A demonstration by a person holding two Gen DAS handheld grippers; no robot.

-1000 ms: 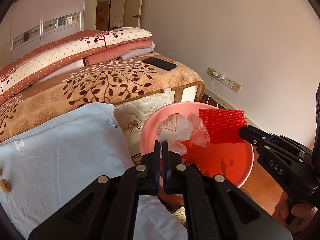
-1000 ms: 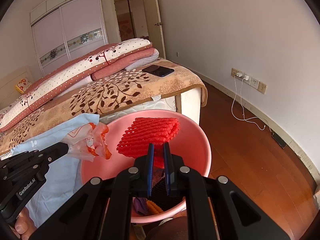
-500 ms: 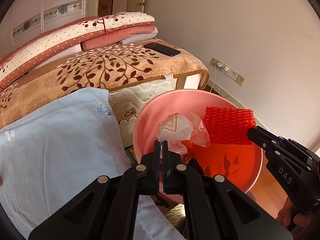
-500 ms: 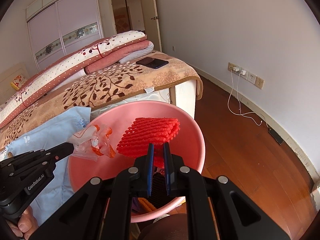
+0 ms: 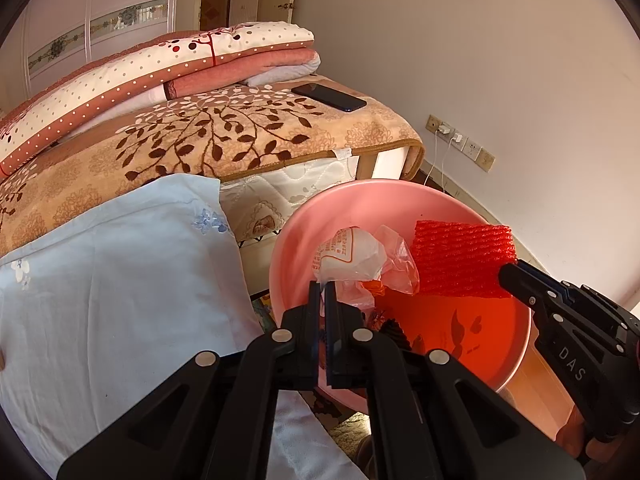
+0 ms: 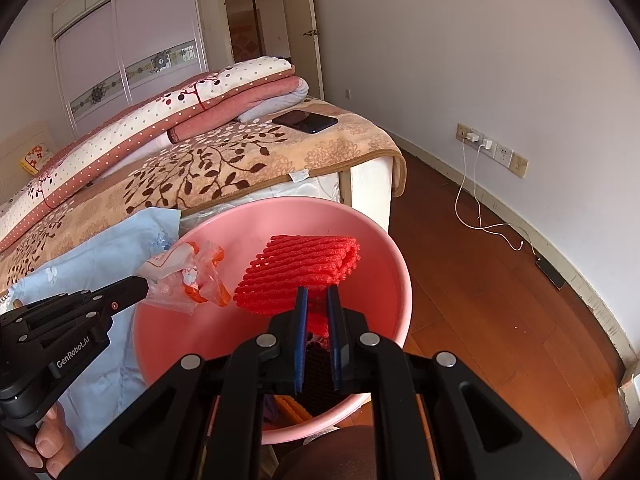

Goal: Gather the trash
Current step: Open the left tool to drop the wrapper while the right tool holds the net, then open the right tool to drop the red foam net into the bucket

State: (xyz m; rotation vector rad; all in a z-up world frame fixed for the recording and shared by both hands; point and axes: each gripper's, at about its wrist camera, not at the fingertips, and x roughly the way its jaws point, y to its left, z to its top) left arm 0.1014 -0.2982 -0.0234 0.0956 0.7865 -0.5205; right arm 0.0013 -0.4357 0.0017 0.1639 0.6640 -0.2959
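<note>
A pink plastic basin [image 5: 360,208] [image 6: 200,332] stands beside the bed, with some dark and orange scraps at its bottom. My left gripper [image 5: 324,285] [image 6: 142,282] is shut on a crumpled clear plastic wrapper [image 5: 352,256] [image 6: 188,272] with white and orange print, and holds it over the basin's left side. My right gripper [image 6: 318,292] [image 5: 506,272] is shut on a folded red foam net [image 6: 300,268] [image 5: 460,260], which hangs above the middle of the basin. The two pieces are close together but apart.
Left of the basin a light-blue sheet [image 5: 120,280] lies on the bed, beyond it a leaf-patterned blanket [image 5: 220,140], folded quilts [image 5: 180,68] and a black phone [image 5: 328,97]. Wall sockets with a white cable [image 6: 476,184] and wooden floor [image 6: 500,300] lie to the right.
My left gripper has carried the wrapper to the right and slightly down, from the edge of the sheet to over the basin. The right gripper and the foam net have kept still.
</note>
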